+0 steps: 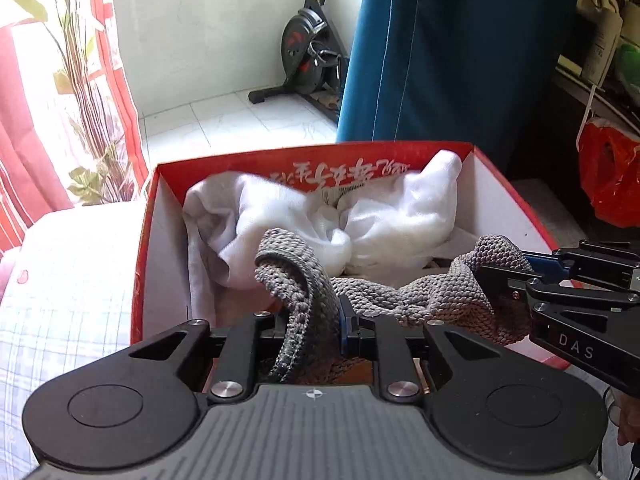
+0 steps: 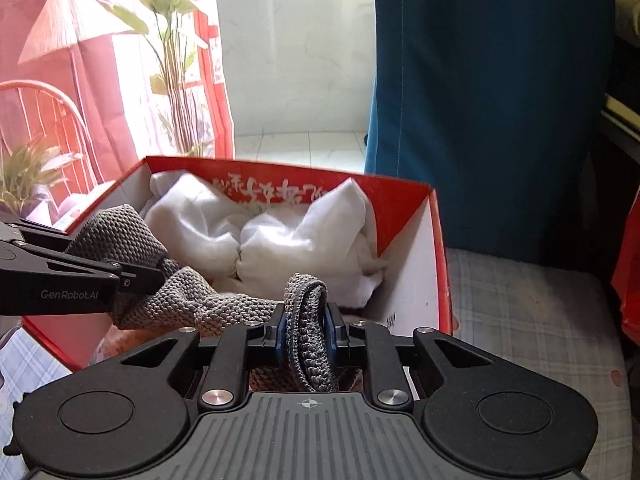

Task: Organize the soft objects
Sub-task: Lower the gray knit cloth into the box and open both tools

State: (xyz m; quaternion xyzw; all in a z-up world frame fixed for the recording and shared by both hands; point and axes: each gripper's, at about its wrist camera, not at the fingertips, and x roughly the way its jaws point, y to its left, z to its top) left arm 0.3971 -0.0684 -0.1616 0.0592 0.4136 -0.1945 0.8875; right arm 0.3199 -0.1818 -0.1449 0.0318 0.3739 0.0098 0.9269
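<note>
A grey knitted cloth (image 1: 408, 296) stretches between both grippers, just above the near part of a red cardboard box (image 1: 304, 156). My left gripper (image 1: 316, 328) is shut on one end of the cloth. My right gripper (image 2: 306, 328) is shut on the other end (image 2: 308, 320). Each gripper shows in the other's view, the right one (image 1: 516, 280) at the right edge, the left one (image 2: 140, 276) at the left edge. A crumpled white cloth (image 1: 320, 220) fills the far half of the box (image 2: 400, 188); it also shows in the right wrist view (image 2: 280, 240).
The box stands on a checked bedsheet (image 1: 68, 288). A blue curtain (image 1: 452, 52) hangs behind the box. Red curtains (image 2: 92, 120) and a plant (image 2: 176, 40) stand at the left. An exercise bike (image 1: 308, 52) is on the tiled floor beyond. A red plastic bag (image 1: 608, 172) hangs at the right.
</note>
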